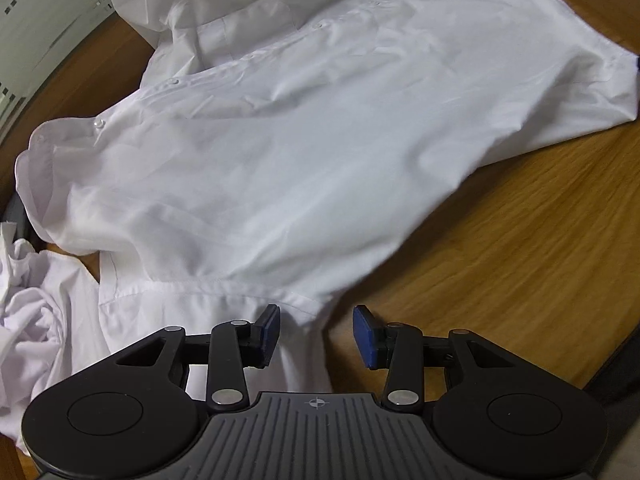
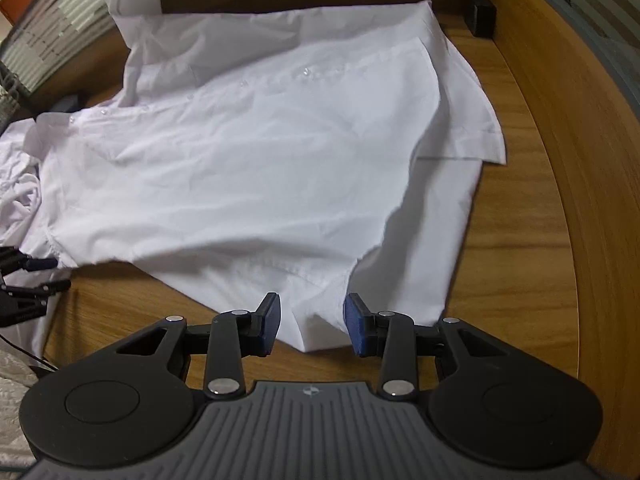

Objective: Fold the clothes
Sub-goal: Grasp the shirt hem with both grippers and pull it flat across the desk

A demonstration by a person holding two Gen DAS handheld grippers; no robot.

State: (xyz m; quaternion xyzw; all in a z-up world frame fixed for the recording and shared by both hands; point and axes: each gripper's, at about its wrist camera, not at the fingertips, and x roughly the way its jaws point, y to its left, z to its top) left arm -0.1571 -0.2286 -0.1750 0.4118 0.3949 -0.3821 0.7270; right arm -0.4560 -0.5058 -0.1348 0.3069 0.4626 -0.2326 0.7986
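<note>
A white shirt (image 1: 304, 128) of thin, creased woven cloth lay spread button-side up across a wood-grain table (image 1: 500, 248), its placket of small clear buttons (image 2: 306, 73) running from near left to far right. A second white garment (image 1: 36, 296) lay crumpled in a soft heap at the left edge. The left gripper (image 1: 316, 334), black with blue ribbed pads (image 1: 364, 336), was held low over the near hem, jaws wide apart, the left pad over cloth and the right over bare wood. The right gripper (image 2: 312, 324) was likewise wide open, straddling a corner of the shirt's near edge without closing on it. In the right wrist view the left gripper's fingertips (image 2: 40, 264) appeared at the far left, beside the shirt's edge.
</note>
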